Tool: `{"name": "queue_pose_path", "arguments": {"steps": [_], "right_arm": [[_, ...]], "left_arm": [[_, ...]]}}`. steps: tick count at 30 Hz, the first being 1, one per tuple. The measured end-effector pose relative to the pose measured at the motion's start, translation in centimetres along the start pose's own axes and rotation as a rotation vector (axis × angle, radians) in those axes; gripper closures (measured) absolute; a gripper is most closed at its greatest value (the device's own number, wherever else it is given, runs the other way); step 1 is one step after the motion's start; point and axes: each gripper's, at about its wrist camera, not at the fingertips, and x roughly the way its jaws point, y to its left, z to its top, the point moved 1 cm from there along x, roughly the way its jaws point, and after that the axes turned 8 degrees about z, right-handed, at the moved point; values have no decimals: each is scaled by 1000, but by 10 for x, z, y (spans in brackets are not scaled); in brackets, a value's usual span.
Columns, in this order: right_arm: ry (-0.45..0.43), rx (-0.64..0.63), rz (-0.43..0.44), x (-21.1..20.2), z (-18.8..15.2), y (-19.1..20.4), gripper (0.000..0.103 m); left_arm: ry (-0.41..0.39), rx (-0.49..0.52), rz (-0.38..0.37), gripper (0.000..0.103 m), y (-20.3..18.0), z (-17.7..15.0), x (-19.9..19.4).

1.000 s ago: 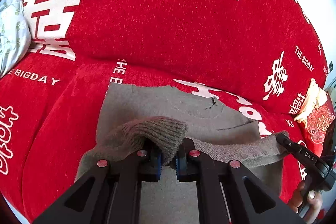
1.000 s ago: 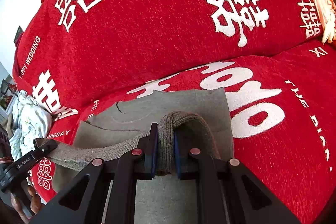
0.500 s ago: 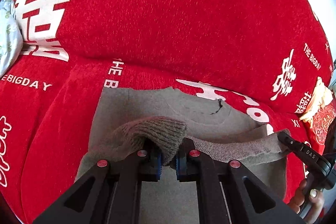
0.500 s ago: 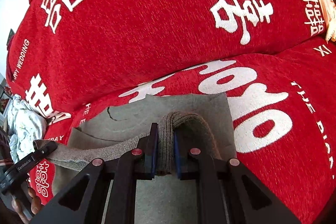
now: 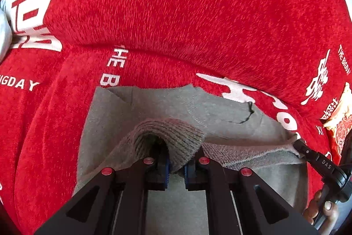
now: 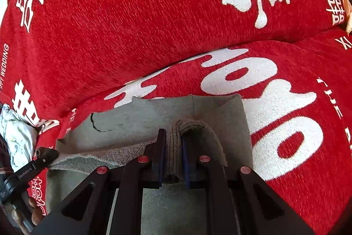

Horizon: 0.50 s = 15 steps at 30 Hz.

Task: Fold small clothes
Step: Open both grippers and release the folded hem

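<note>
A small grey-brown knit sweater (image 5: pixel 140 111) lies on the red sofa seat, its neckline toward the backrest. My left gripper (image 5: pixel 176 165) is shut on the ribbed hem at the sweater's left corner. My right gripper (image 6: pixel 172 160) is shut on the ribbed hem at the right corner (image 6: pixel 195 131). The hem edge is stretched between the two grippers and lifted over the sweater's body (image 6: pixel 136 120). The right gripper also shows at the right of the left wrist view (image 5: pixel 308 154), and the left gripper at the left of the right wrist view (image 6: pixel 44 154).
The sofa wears a red cover with white lettering; its backrest (image 5: pixel 176 3) rises just behind the sweater. A pale floral cloth (image 6: pixel 17 138) lies on the seat at the left. A red and cream cushion (image 5: pixel 338 124) lies at the right.
Both grippers have moved forward toward the backrest with the hem held, carrying it further over the sweater's body. The backrest looms closer.
</note>
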Motion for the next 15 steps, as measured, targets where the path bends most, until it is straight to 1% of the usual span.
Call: {"name": "queue_pose_path", "arguments": {"steps": [3, 7, 9, 11, 13, 14, 15], "right_arm": [[3, -9, -10, 7, 0, -1, 88], [13, 7, -19, 15, 0, -6, 88], [19, 19, -19, 20, 0, -8, 87], [23, 33, -9, 24, 1, -11, 79], [31, 48, 19, 27, 3, -12, 64], [30, 50, 36, 27, 5, -12, 59], [27, 48, 42, 27, 6, -10, 45]], "left_arm": [[30, -27, -14, 93, 5, 3, 11], [81, -93, -57, 92, 17, 5, 27], [97, -112, -72, 89, 20, 6, 33], [102, -134, -93, 88, 24, 6, 36], [118, -160, -130, 88, 28, 8, 38], [132, -176, -161, 84, 30, 9, 38], [155, -194, -196, 75, 33, 10, 40]]}}
